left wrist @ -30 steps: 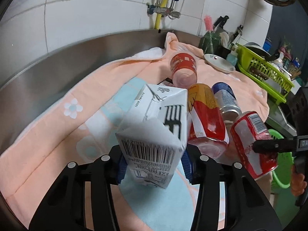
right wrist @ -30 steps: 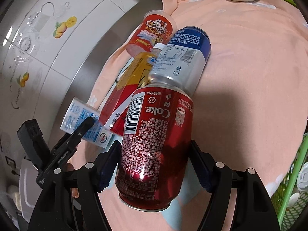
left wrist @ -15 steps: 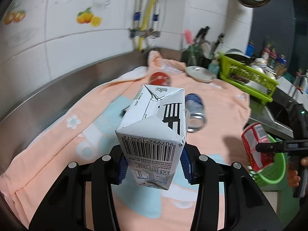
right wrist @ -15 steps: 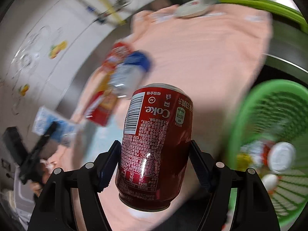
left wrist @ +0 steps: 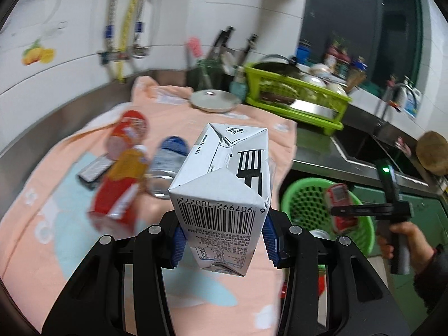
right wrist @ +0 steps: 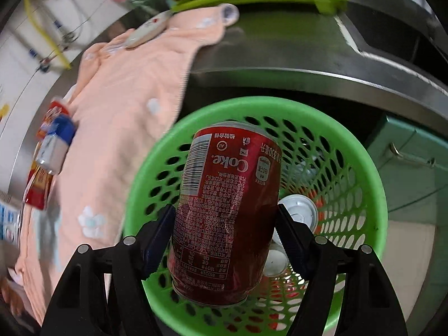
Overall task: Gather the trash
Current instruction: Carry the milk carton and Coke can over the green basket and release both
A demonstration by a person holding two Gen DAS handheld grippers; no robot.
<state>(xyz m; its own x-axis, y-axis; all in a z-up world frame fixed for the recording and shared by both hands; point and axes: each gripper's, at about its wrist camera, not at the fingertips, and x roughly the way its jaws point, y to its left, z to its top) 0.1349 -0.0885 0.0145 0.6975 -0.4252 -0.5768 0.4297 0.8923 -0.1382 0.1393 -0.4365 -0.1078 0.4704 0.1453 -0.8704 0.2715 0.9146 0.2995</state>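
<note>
Right gripper (right wrist: pixel 224 232), jaws just opening, has the red Coke can (right wrist: pixel 226 210) between them, its long axis pointing into the green basket (right wrist: pixel 375 173) directly beneath. Left gripper (left wrist: pixel 224 240) clamps the milk carton (left wrist: pixel 224 196); basket at its 3 o'clock.

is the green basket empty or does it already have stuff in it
Not empty: through the basket mesh, a silver can and other trash lie at the bottom.

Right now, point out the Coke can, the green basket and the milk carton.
Coke can (right wrist: pixel 224 207): right wrist view, printed side wall.
Green basket (right wrist: pixel 376 184): right wrist view, right rim.
Milk carton (left wrist: pixel 224 184): left wrist view, folded white end flap.
</note>
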